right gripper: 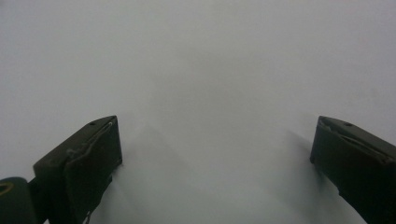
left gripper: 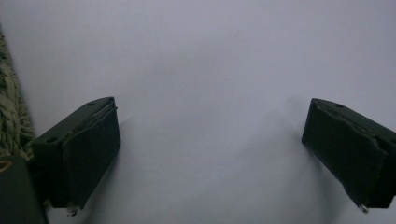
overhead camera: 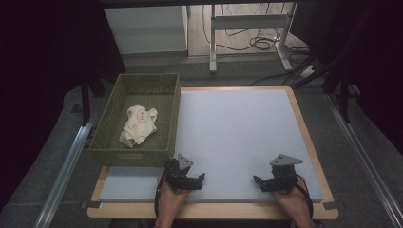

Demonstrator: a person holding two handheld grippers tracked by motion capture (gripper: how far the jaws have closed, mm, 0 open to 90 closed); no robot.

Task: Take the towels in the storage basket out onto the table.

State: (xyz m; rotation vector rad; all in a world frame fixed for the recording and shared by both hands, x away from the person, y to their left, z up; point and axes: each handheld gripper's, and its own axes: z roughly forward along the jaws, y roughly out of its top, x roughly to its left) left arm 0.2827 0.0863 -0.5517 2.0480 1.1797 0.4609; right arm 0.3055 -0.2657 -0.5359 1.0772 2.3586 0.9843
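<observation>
— What sort of room am I working in?
— A lab or test bay, I'd say: black curtains (overhead camera: 43, 57) around the table (overhead camera: 237, 137), loose cables (overhead camera: 259, 42) on the floor, a bare metal desk frame (overhead camera: 247, 23) behind, aluminium rails (overhead camera: 66, 166) alongside.

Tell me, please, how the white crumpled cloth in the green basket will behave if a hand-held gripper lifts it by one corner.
The white cloth lies crumpled with folds, so it is probably floppy and would hang and unfold when lifted. It looks thin, so likely light. It should not roll or break; the green basket has walls around it, so dragging it sideways may snag.
</observation>
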